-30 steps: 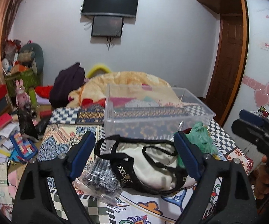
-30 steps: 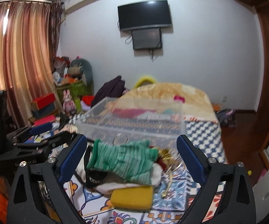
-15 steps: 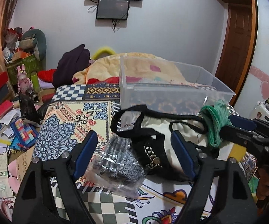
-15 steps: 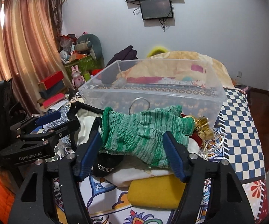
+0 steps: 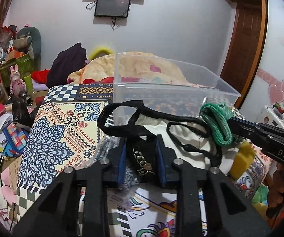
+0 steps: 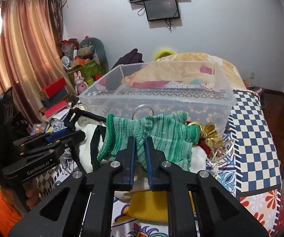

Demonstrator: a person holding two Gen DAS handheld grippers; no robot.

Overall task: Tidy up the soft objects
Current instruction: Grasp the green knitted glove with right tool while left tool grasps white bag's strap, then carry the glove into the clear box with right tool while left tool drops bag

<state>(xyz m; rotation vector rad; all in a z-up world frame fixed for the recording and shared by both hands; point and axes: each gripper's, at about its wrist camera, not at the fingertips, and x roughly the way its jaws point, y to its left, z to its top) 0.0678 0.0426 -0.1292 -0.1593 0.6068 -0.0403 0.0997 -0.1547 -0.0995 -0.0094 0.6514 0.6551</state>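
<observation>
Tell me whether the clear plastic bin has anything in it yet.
Empty: through the clear plastic bin only the patterned bedspread shows; the green glove lies outside, in front of it.

Glove atop bag, bin behind, sponge in front

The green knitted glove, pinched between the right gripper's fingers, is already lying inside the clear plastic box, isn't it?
Not quite. The green knitted glove is pinched by the right gripper, but it lies outside the clear plastic box, on the pile in front of it. The right wrist view shows the box behind the glove.
</observation>
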